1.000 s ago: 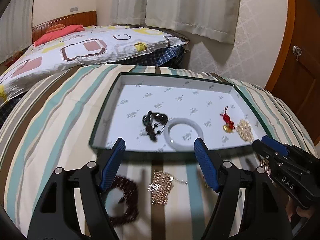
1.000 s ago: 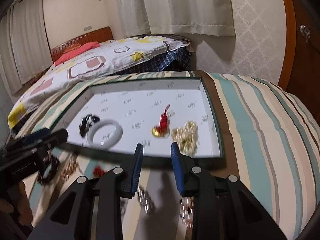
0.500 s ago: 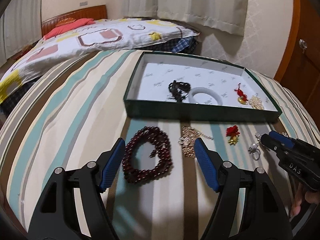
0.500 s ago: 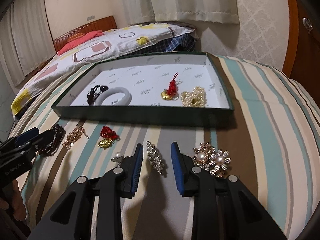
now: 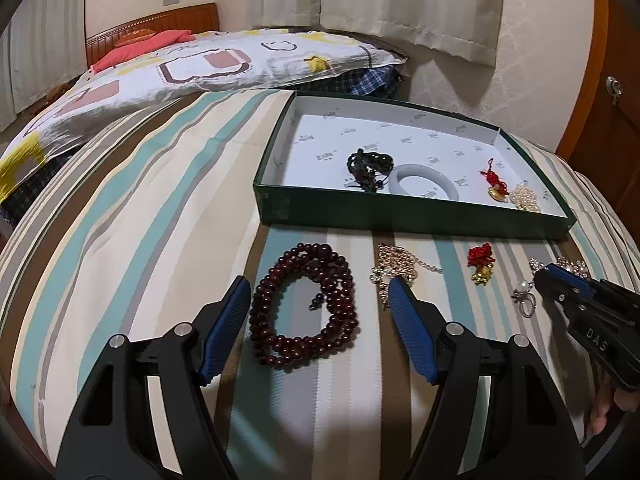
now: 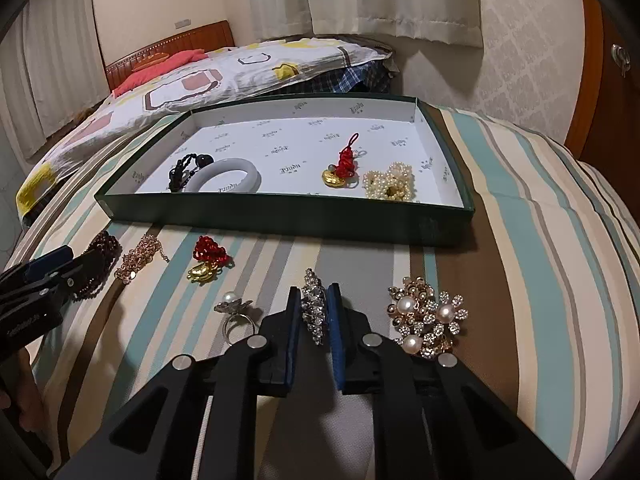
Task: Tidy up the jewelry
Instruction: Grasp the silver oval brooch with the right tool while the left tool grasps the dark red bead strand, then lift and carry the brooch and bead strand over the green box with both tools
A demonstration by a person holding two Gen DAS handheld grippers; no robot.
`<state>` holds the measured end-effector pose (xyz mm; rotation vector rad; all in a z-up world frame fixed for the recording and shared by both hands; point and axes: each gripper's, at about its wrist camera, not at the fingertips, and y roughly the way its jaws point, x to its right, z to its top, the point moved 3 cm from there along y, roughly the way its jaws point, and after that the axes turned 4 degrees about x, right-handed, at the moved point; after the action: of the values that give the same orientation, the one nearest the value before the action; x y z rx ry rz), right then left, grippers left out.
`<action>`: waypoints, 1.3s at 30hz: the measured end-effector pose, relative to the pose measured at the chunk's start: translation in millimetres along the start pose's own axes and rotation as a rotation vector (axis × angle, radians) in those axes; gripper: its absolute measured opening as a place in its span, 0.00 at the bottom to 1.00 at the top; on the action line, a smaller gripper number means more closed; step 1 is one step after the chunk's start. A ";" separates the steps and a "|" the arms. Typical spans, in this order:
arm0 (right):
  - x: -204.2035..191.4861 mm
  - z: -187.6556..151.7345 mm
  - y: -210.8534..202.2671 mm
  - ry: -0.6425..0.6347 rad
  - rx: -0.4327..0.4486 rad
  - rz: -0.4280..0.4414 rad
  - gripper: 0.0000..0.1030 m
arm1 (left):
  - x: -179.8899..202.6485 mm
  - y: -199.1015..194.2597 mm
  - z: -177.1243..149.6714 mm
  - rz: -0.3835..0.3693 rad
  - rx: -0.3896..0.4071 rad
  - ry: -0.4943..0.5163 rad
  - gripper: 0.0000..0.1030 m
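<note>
My right gripper (image 6: 314,289) is closing its jaws on a slim rhinestone brooch (image 6: 312,312) lying on the striped bedcover (image 6: 520,240), and both blue pads press its sides. Beside it lie a pearl flower brooch (image 6: 428,320) and a pearl ring (image 6: 234,308). My left gripper (image 5: 318,284) hangs open just above a coiled dark red bead strand (image 5: 308,304), touching nothing. A gold chain (image 5: 396,264) and a red knot charm (image 5: 482,262) lie to the strand's right. Behind them stands the green box (image 5: 400,220).
The box (image 6: 280,216) holds a black bead bracelet (image 6: 186,168), a white bangle (image 6: 224,176), a red charm with a gold piece (image 6: 344,164) and a pearl cluster (image 6: 390,186). A bed with a patterned quilt (image 5: 200,68) lies behind; a wooden door (image 5: 608,112) is at right.
Both grippers pulled back from the box and sank toward the loose jewelry. The right jaws closed around the rhinestone brooch. The left jaws stayed wide.
</note>
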<state>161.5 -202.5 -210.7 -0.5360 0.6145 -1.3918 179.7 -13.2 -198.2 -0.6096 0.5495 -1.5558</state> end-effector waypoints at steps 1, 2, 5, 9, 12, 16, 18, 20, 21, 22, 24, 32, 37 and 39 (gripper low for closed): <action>0.2 -0.1 -0.2 0.000 0.002 0.000 0.14 | -1.4 0.5 -0.1 0.005 -0.001 -0.004 0.68; 0.6 -0.4 -0.5 0.001 0.003 0.002 0.14 | -2.3 1.1 0.4 0.007 -0.002 -0.006 0.68; 0.3 -1.1 -0.6 0.001 0.005 0.001 0.14 | -5.2 3.0 0.7 0.013 -0.006 -0.014 0.68; 0.2 -0.7 -0.9 0.001 0.005 0.001 0.14 | -7.0 6.3 1.0 0.012 -0.015 -0.021 0.68; 0.1 -1.0 -0.9 0.002 0.005 0.001 0.14 | -7.0 9.8 0.8 0.011 -0.029 -0.016 0.68; 0.1 -1.5 -1.1 0.001 0.005 0.001 0.14 | -7.7 12.9 0.4 0.008 -0.042 -0.022 0.68; 0.1 -1.4 -0.9 0.001 0.005 0.002 0.14 | -9.1 15.9 0.3 0.000 -0.055 -0.032 0.68; 0.1 -1.3 -0.8 0.002 0.005 0.002 0.14 | -8.6 16.9 1.0 0.000 -0.055 -0.026 0.67; 0.0 -1.5 -1.0 0.001 0.005 0.002 0.14 | -7.6 17.2 0.9 0.003 -0.056 -0.017 0.67; 0.0 -1.6 -1.1 0.001 0.005 0.001 0.14 | -7.3 17.3 0.9 0.005 -0.055 -0.013 0.64; 0.1 -1.4 -0.9 0.002 0.005 0.002 0.14 | -6.1 16.8 0.5 0.012 -0.051 0.002 0.57; 0.2 -2.0 -1.1 0.001 0.006 0.002 0.14 | 2.3 13.3 -2.2 -0.013 -0.025 0.057 0.20; 0.5 -1.1 -1.6 0.004 0.009 0.002 0.14 | 3.4 11.9 -2.4 -0.029 -0.017 0.056 0.18; 0.9 0.0 -2.2 0.003 0.010 0.001 0.14 | 3.7 11.6 -2.1 -0.033 -0.013 0.056 0.17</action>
<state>160.0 -203.7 -209.3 -0.5257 0.6100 -1.3945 186.7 -17.7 -207.3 -0.5892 0.5948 -1.6051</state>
